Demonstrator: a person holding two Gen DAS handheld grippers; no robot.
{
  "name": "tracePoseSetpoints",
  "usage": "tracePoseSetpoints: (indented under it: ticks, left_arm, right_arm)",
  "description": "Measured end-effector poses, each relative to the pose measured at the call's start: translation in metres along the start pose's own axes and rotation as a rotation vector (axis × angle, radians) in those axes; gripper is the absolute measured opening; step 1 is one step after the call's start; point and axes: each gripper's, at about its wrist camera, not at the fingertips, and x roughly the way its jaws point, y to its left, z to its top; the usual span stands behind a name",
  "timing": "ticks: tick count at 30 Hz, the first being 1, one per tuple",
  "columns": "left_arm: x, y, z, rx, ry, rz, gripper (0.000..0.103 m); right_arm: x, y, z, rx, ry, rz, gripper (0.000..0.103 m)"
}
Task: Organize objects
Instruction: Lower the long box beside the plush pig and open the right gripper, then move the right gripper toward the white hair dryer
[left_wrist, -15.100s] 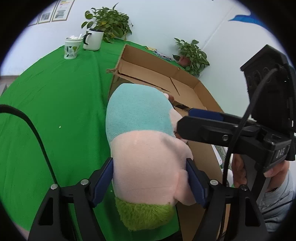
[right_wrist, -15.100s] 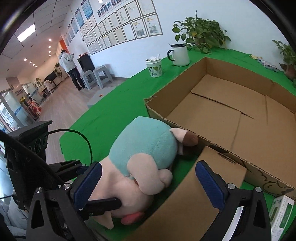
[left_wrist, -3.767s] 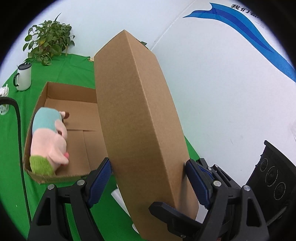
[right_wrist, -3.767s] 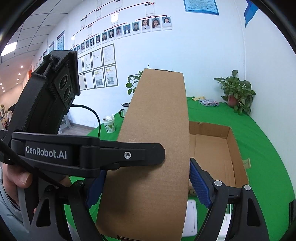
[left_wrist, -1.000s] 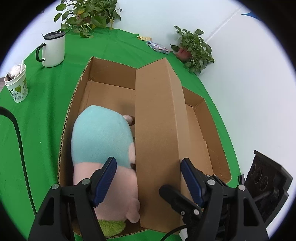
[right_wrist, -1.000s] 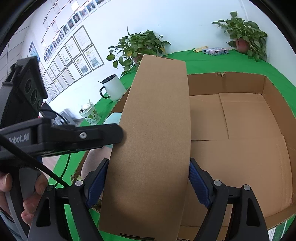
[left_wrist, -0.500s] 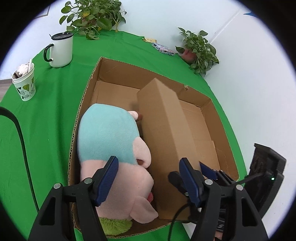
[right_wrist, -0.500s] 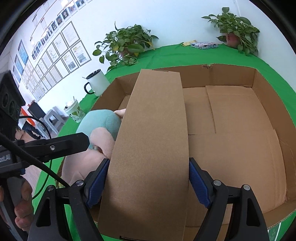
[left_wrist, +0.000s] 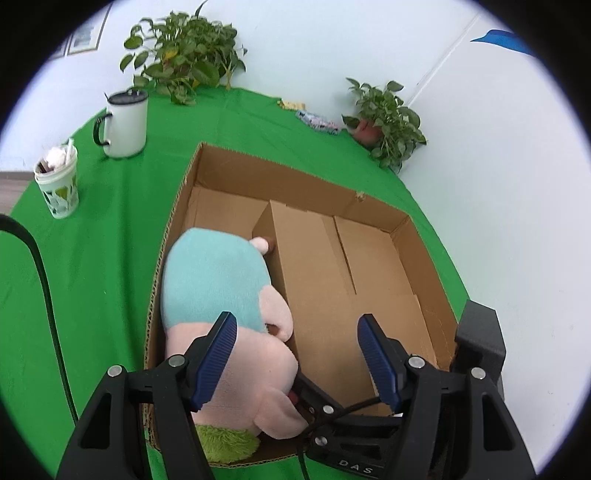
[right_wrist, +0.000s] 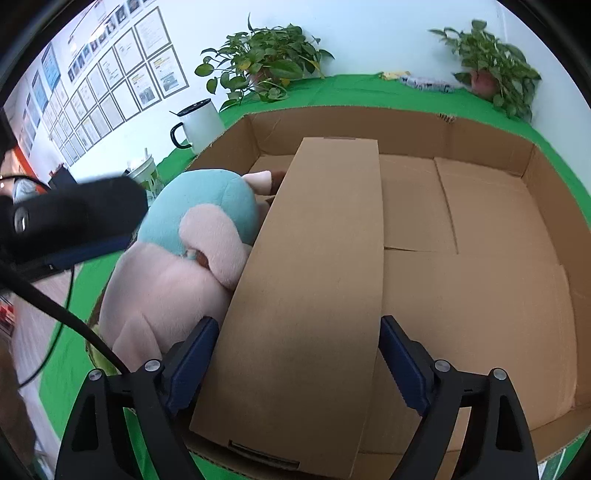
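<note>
Right gripper opening around the long cardboard box, pads just off its sides. Left gripper open, hovering empty above it. Lies inside the open carton, touching the plush toy.

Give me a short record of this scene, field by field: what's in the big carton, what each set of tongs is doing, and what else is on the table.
big carton: open, on green table
contents: plush toy along one wall; long box beside it, touching
left tongs: open, above toy and box
right tongs: opening, box between them, pads not pressing
elsewhere: white mug, paper cup, two potted plants
</note>
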Motion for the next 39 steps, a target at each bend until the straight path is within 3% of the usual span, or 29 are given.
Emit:
tracePoseSetpoints:
  ticks: [4,7,10,11,14,16,22,29,39]
  left_arm:
    - [-0.019,-0.014,-0.004,0.066,-0.079,0.036,0.067]
    - [-0.038,-0.03,-0.012,0.116,-0.176,0.102,0.067]
    - [-0.054,-0.052,-0.029,0.19,-0.287,0.149,0.075]
    - [-0.058,-0.06,-0.035,0.214,-0.319,0.176,0.081]
    - [-0.065,-0.083,-0.056,0.277,-0.425,0.327,0.083]
    - [-0.067,-0.095,-0.067,0.309,-0.461,0.349,0.083]
    - [-0.071,-0.108,-0.082,0.306,-0.435,0.255,0.083]
    - [-0.072,-0.121,-0.094,0.34,-0.42,0.282,0.082]
    - [-0.053,-0.11,-0.111,0.287,-0.308,0.209,0.078]
  right_arm:
    - [-0.024,0.001,-0.008,-0.022,-0.066,-0.013,0.102]
    - [-0.05,-0.002,-0.019,-0.027,-0.119,-0.057,0.102]
    - [-0.075,-0.011,-0.034,-0.017,-0.148,-0.104,0.102]
    - [-0.083,-0.014,-0.039,-0.015,-0.156,-0.113,0.102]
    - [-0.107,-0.022,-0.052,-0.01,-0.177,-0.142,0.102]
    - [-0.122,-0.029,-0.059,-0.002,-0.192,-0.153,0.102]
    - [-0.17,-0.047,-0.079,0.009,-0.259,-0.202,0.102]
    - [-0.197,-0.053,-0.092,0.001,-0.301,-0.218,0.102]
    - [-0.197,-0.063,-0.116,0.001,-0.271,-0.133,0.102]
